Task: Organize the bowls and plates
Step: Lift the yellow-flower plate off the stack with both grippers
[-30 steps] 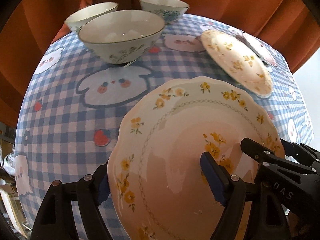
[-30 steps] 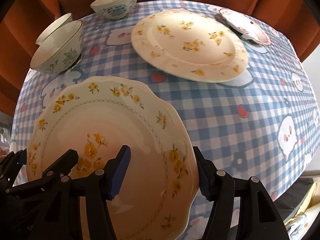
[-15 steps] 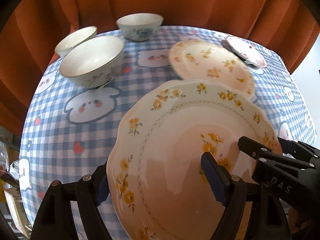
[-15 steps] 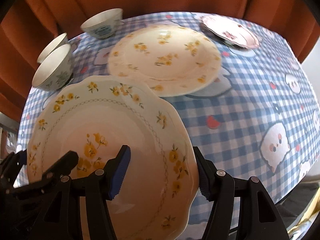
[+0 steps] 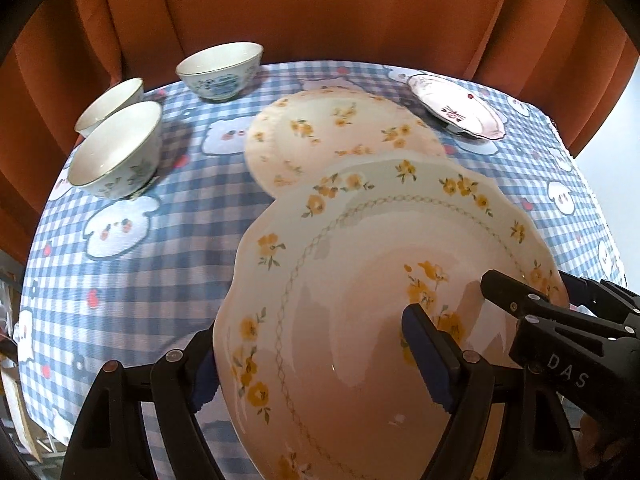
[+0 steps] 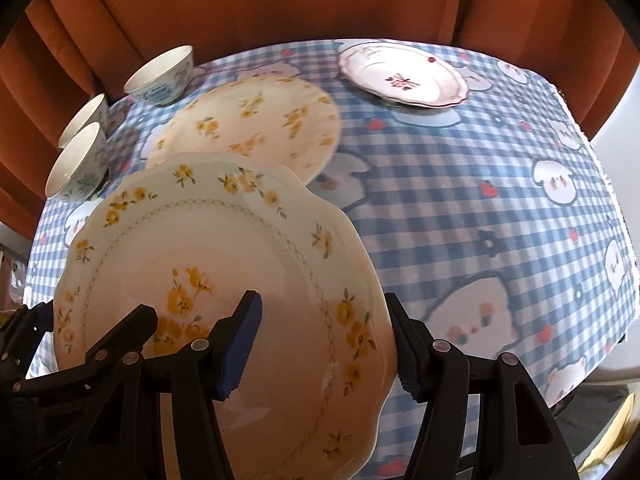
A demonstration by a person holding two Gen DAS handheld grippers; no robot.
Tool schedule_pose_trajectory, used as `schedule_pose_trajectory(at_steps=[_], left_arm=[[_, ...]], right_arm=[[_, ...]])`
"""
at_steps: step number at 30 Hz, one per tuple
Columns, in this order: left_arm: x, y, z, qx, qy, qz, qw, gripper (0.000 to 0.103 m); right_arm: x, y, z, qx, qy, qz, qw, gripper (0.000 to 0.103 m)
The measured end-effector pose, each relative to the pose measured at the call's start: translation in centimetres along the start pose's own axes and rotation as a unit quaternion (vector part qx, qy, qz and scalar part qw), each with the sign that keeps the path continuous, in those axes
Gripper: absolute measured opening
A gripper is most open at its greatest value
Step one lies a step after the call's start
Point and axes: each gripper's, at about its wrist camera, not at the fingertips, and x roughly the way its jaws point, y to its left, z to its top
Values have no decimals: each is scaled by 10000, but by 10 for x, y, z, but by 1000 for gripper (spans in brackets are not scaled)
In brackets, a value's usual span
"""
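Both grippers hold the same scalloped plate [image 5: 360, 300], a cream dish with yellow flowers and a thin chain-pattern ring, lifted above the table and tilted. The left gripper [image 5: 316, 356] clamps the plate's near-left rim: one blue-padded finger [image 5: 426, 356] presses on the upper face inside the dish, the other sits below the edge at the left, partly hidden by the rim. The right gripper [image 6: 320, 348] takes the near-right rim in the same way, with one blue pad [image 6: 242, 344] on the upper face and the opposite black finger [image 6: 408, 356] against the outer edge. Each pair of fingers is spread only as wide as the rim they pinch. In the left wrist view the right gripper's black body shows at the lower right, over the plate.

Behind the held plate lies a second flowered plate [image 6: 256, 124] flat on the blue checked tablecloth [image 6: 460, 200]; the far edge of the lifted plate overlaps it in both views. A smaller pink-rimmed plate [image 6: 404, 76] rests farther back on the right, well apart from the others. Three bowls stand at the far left: a blue-patterned bowl [image 5: 220, 70] at the back, and two more, a front bowl [image 5: 116, 152] just beside a rear bowl [image 5: 108, 106]. An orange curtain [image 5: 320, 8] hangs behind the table.
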Motion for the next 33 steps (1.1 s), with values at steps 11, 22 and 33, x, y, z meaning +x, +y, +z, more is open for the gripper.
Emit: schedule_pose_trajectory(at_steps=[11,22,33], left_arm=[[17,-54,-1,-36,29,-58,10000,81],[43,-98,-4,-75,270,-109,9995,81],[68,-109,-2,-308,599,58,9977,82]], right_arm=[[2,-60,-1,-22,12,-73,10000,65],[16,-109,-1,2,165,-161,9997,65],[40,-131,4,-81,398,9,9992,64]])
